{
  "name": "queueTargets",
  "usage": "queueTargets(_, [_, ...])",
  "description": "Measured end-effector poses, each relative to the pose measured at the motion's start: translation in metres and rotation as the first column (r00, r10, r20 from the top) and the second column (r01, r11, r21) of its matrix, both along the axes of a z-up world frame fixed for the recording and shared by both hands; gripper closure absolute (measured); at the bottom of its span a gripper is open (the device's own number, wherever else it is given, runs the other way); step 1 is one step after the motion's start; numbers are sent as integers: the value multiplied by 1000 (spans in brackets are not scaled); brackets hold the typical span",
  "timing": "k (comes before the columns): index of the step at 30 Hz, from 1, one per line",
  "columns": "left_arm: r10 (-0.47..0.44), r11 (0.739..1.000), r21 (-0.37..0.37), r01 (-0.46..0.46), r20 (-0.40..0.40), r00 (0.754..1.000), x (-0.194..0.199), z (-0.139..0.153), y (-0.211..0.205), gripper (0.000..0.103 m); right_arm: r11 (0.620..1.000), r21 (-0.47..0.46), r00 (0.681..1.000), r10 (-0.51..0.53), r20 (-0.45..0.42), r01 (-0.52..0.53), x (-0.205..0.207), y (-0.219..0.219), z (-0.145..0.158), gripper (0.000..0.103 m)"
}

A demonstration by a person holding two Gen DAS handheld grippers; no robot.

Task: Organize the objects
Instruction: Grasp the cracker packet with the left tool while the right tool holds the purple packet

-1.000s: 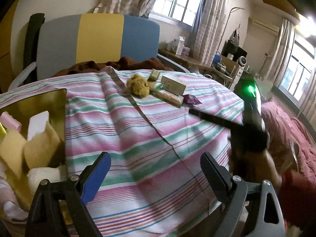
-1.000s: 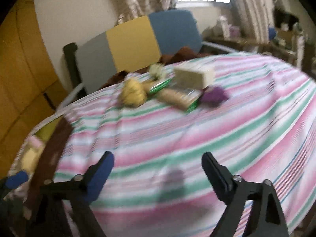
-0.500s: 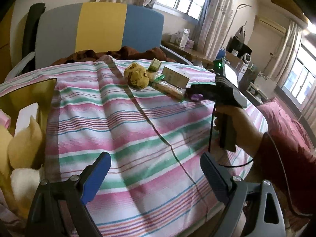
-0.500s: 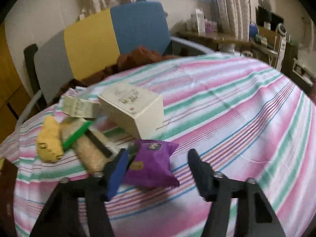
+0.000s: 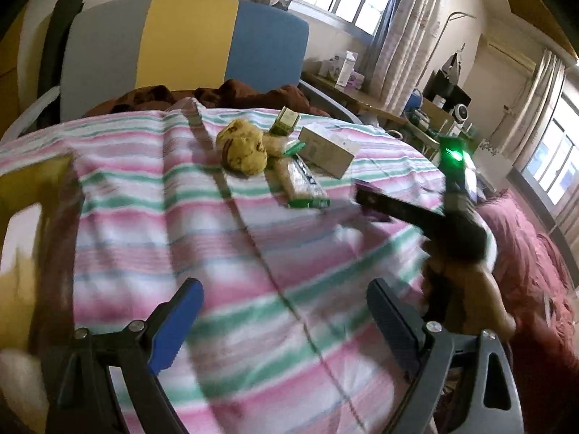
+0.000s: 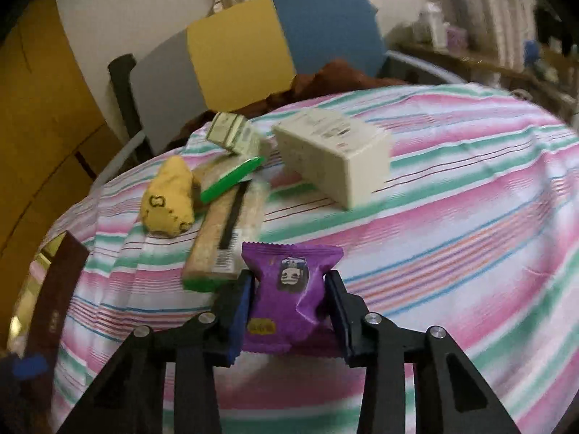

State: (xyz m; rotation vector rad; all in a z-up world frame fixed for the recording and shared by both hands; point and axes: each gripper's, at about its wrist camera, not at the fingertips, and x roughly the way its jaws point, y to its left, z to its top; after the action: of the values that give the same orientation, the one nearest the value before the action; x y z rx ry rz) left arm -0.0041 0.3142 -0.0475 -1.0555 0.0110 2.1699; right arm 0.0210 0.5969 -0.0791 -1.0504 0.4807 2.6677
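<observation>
**Purple packet pinched in your right gripper**

Your right gripper (image 6: 289, 311) is closed on the purple snack packet (image 6: 289, 289), just above the striped cloth (image 6: 452, 253) covering the worktop. Just beyond it lie the long biscuit pack (image 6: 226, 231), the yellow plush toy (image 6: 168, 199), the white box (image 6: 333, 155) and a small green-and-white carton (image 6: 233, 135), all clustered together. Your left gripper (image 5: 286, 322) hangs with its jaws wide apart, holding nothing, over the near part of the cloth. At the far left sits a gold-sided container (image 5: 25, 195); its contents are too blurred to make out.
</observation>
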Motion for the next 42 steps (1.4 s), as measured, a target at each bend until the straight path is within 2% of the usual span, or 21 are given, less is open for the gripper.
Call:
queueTargets(3, [4, 1000, -31, -4, -15, 1000, -20, 2, 29, 10, 985, 80, 988, -154, 18, 152, 13, 14, 1, 62])
queueTargets(6, [-9, 999, -54, 9, -2, 1000, -43, -2, 61, 10, 969, 41, 970, -243, 22, 242, 24, 30, -8, 62])
queueTargets(9, [6, 997, -78, -5, 20, 1000, -67, -9, 90, 10, 968, 11, 968, -249, 7, 249, 28, 32, -9, 62])
queueTargets(12, [16, 992, -125, -10, 43, 999, -88, -23, 117, 10, 967, 19, 968, -252, 2, 252, 27, 28, -10, 62])
queueTargets(16, [31, 979, -204, -27, 17, 999, -107, -38, 146, 10, 965, 47, 966, -258, 3, 257, 25, 25, -12, 62])
queueTargets(19, [27, 976, -215, -25, 6, 1000, -115, -45, 159, 11, 964, 57, 965, -261, 0, 261, 22, 29, -15, 62])
queueTargets(23, [5, 976, -219, -15, -47, 999, -114, -51, 163, 11, 962, 67, 964, -264, 5, 263, 19, 30, -16, 62])
queueTargets(28, [20, 981, -190, -27, -42, 999, -116, -50, 157, 22, 962, 63, 964, -265, -1, 265, 18, 31, -17, 62])
queueTargets(29, [17, 981, -191, -25, -45, 999, -115, -50, 156, 27, 962, 65, 964, -265, 0, 265, 19, 31, -17, 62])
queueTargets(32, [-1, 987, -159, -7, -48, 999, -112, -47, 150, 54, 961, 69, 964, -267, 0, 266, 19, 30, -17, 62])
queueTargets(36, [-10, 995, -99, 7, -28, 1000, -108, -46, 133, 55, 960, 79, 963, -270, 2, 269, 18, 29, -17, 62])
queueTargets(42, [-16, 998, -56, 14, -22, 1000, -91, -45, 106, 56, 954, 99, 959, -285, 4, 283, 18, 27, -16, 62])
